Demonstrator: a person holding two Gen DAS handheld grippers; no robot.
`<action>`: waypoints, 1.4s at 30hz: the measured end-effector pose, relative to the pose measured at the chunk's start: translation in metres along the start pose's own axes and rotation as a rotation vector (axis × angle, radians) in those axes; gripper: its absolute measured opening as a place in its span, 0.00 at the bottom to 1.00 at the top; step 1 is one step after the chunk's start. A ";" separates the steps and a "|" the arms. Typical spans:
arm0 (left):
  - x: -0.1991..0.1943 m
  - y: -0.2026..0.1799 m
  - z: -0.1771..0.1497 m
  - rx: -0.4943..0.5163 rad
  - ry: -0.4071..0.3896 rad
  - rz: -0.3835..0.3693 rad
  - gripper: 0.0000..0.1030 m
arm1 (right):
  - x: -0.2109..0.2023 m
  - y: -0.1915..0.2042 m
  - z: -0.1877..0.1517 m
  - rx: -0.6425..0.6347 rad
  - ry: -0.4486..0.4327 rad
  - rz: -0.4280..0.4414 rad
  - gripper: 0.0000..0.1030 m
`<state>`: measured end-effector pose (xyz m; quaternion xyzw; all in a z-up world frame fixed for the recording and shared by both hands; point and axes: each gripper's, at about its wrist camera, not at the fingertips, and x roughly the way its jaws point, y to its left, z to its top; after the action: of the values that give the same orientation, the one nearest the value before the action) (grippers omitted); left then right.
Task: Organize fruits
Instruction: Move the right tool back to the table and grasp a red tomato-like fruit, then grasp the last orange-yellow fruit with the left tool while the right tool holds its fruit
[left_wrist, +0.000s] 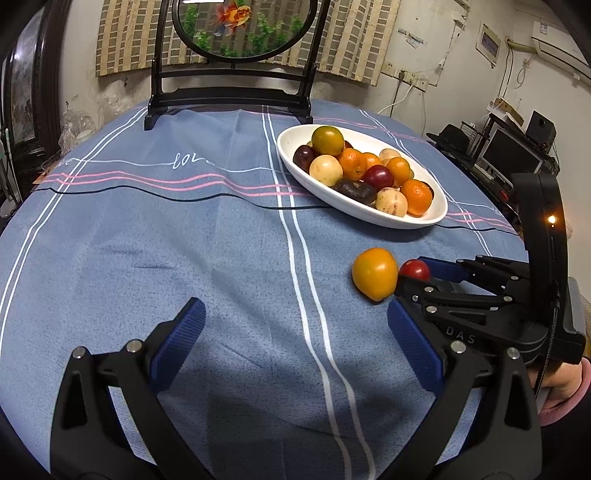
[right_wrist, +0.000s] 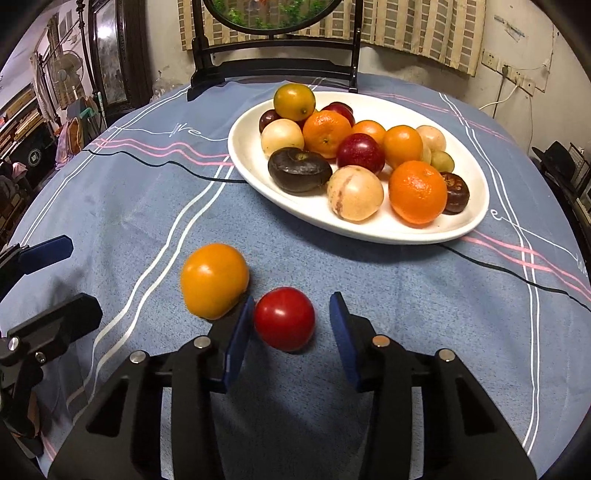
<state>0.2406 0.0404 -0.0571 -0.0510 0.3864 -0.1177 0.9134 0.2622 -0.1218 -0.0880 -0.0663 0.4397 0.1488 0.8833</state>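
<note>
A white oval dish (right_wrist: 251, 162) (left_wrist: 369, 216) holds several fruits: oranges, pale round fruits, dark purple ones and red plums. Two loose fruits lie on the blue cloth in front of it: a yellow-orange fruit (right_wrist: 213, 280) (left_wrist: 374, 272) and a red fruit (right_wrist: 284, 318) (left_wrist: 415, 268). My right gripper (right_wrist: 291, 314) is open, with the red fruit between its blue pads; the left pad touches or nearly touches it, and the right pad stands apart. My left gripper (left_wrist: 295, 317) is open and empty above bare cloth, left of both loose fruits.
A black wooden stand (left_wrist: 229, 96) with a round goldfish picture stands at the table's far edge. The blue striped tablecloth (left_wrist: 184, 240) covers a round table. Shelves, a monitor and clutter lie beyond the table on the right.
</note>
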 end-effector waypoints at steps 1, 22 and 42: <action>0.001 0.000 0.000 -0.004 0.005 -0.001 0.98 | 0.000 0.000 0.000 0.001 0.000 0.000 0.42; 0.023 -0.037 0.010 0.103 0.048 0.015 0.97 | -0.055 -0.057 -0.044 0.221 -0.107 0.026 0.29; 0.067 -0.090 0.022 0.198 0.126 0.057 0.71 | -0.063 -0.073 -0.053 0.291 -0.137 0.059 0.29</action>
<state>0.2853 -0.0640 -0.0718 0.0578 0.4309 -0.1321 0.8908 0.2095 -0.2166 -0.0708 0.0858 0.3969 0.1135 0.9068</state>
